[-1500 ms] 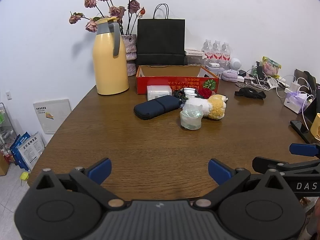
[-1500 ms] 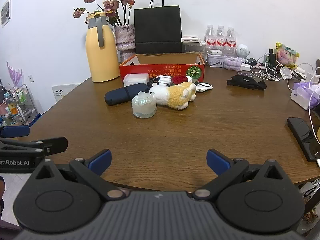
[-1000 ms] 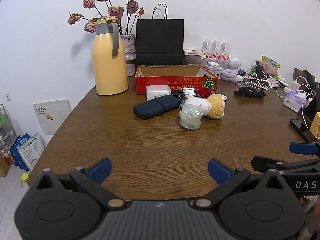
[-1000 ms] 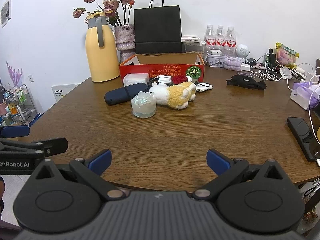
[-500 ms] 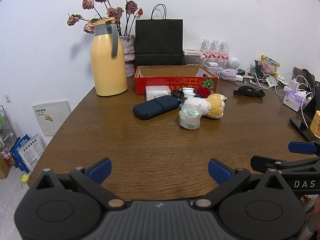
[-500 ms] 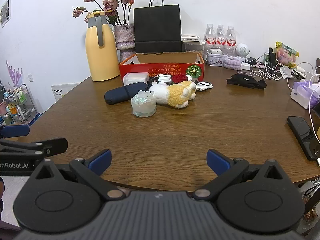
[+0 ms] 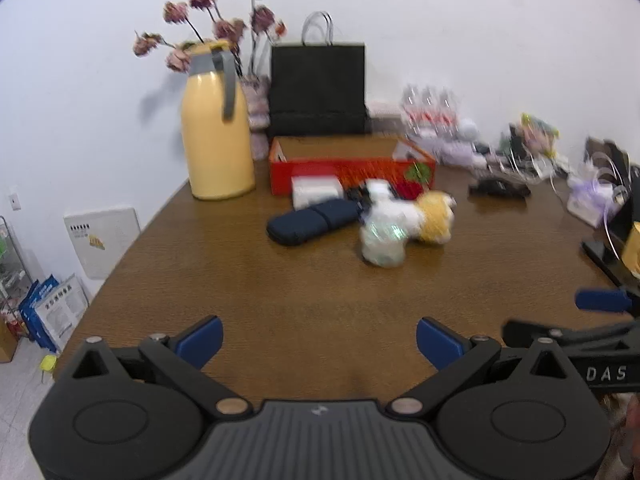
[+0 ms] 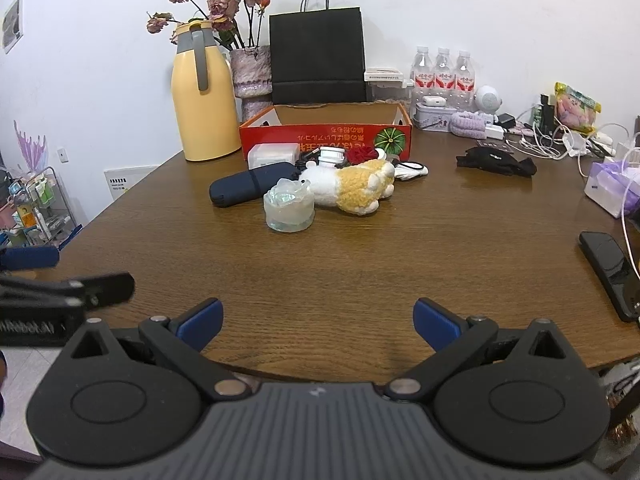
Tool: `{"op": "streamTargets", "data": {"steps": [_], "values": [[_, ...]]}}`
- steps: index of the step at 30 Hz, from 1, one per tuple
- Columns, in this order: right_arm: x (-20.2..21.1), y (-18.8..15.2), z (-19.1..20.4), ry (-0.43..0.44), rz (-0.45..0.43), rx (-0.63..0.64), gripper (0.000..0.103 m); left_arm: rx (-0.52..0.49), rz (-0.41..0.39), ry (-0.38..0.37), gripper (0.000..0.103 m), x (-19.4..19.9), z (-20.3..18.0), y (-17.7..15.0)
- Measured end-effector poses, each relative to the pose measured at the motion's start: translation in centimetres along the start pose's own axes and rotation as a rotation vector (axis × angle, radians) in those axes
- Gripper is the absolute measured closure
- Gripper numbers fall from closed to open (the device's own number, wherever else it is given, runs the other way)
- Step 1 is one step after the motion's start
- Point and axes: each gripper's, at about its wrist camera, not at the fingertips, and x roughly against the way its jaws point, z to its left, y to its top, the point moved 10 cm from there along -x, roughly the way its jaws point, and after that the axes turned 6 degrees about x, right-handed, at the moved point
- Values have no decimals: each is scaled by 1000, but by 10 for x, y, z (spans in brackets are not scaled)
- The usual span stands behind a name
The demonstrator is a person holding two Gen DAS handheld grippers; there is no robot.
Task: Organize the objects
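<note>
A red cardboard box (image 8: 325,136) stands open at the back of the brown table (image 8: 400,256). In front of it lie a dark blue pouch (image 8: 251,187), a clear glass jar (image 8: 289,209), a white and yellow plush toy (image 8: 352,188), a white box (image 8: 273,155) and small items. The same cluster shows blurred in the left wrist view: pouch (image 7: 316,220), jar (image 7: 382,242), plush (image 7: 430,216), red box (image 7: 352,168). My left gripper (image 7: 319,342) and right gripper (image 8: 316,320) are both open and empty, hovering over the table's near edge, well short of the objects.
A yellow thermos (image 8: 204,108), a vase of dried roses (image 8: 252,76) and a black paper bag (image 8: 318,60) stand at the back. Water bottles (image 8: 442,72), cables, a black glove (image 8: 496,162) and a tissue pack (image 8: 608,186) crowd the right. A black phone (image 8: 610,270) lies at the right edge.
The left wrist view has gone blurred and tilted slightly, so the left gripper is moving. The right gripper has edged a little forward. Both stay open; no object has moved.
</note>
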Motion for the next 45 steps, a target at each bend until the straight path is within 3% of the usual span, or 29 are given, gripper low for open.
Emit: {"op": "streamTargets", "data": {"steps": [5,10,13,15,19,23,25,27,29,30,32,34,36,38,39,41,45], "values": [[-39,-5,-12,-36,37,-37,0,64,-12,13,0,-30,18,-6],[-74,3,-17,25,47,-52,0,52,17,10,3,-73,28,-2],[-84,35,-46,-13,-113,-166,0,39,-29,22,3,-101,33,23],[-98,54,-61,-10,-176,-182,0,1,-49,-13,4,-126,30,42],[-142,78,-64,-3,-92,-3,0,-55,-9,-196,7,-182,14,73],[-164,110,-64,-20,-157,101,0,-170,8,-219,9,-234,0,95],[-184,122,-69,-41,-127,52,0,-182,52,-220,9,-255,-5,99],[-202,129,-67,-31,-111,-29,0,-184,47,-226,8,-275,-10,104],[-220,129,-66,-27,-111,-89,0,-189,97,-181,8,-296,-7,98],[-232,125,-67,-46,-89,-111,0,-152,119,-178,10,-296,-5,97],[-243,114,-67,-53,-44,-115,10,-86,164,-176,16,-281,-1,91],[-237,109,-72,-61,-45,-82,10,-83,199,-224,17,-262,-3,82],[-224,106,-87,-127,-49,-35,15,-89,220,-248,17,-252,-5,74],[-222,107,-99,-129,-40,-62,41,-118,216,-227,16,-258,-8,75],[-225,107,-103,-121,-32,-80,47,-116,219,-210,16,-266,-7,77],[-231,107,-107,-127,-12,-90,46,-75,267,-169,15,-286,-6,76],[-229,103,-102,-125,1,-56,39,-69,256,-140,20,-300,-13,80]]}}
